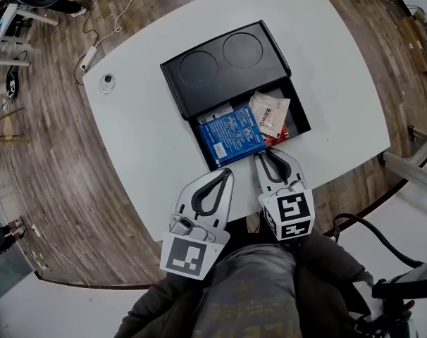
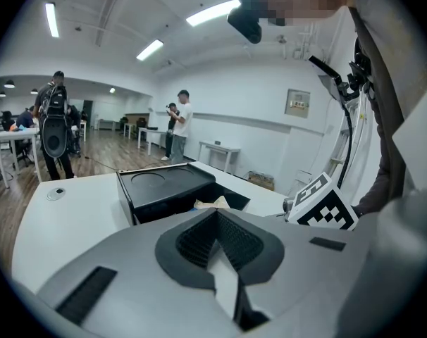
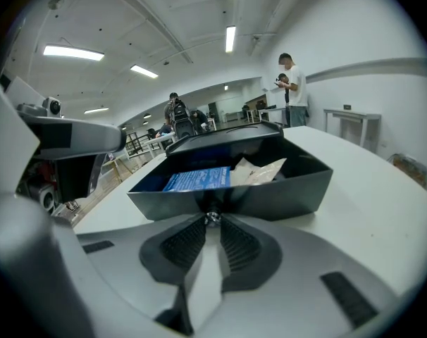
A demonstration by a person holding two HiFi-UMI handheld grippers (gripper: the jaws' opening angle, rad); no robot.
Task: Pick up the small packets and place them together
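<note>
**Gripper at the box wall, packets look gathered**

Right gripper: the jaws are drawn almost together. The tips sit at the near wall of the black box and nip a small shiny piece there, a catch by my guess.

Left gripper: the jaws are closed tip to tip with nothing in them. It hangs over the surface just short of the box.

Progress, my reading:
- The lid lies open.
- A blue packet, a pale packet, a white packet and a red packet overlap in the one open compartment.
- I see no packet loose on the surface, so the gathering looks done or nearly so.

Writing: the blue packet carries white print and the pale one red print, both too small to read. The gripper cubes show only black-and-white square markers.
</note>
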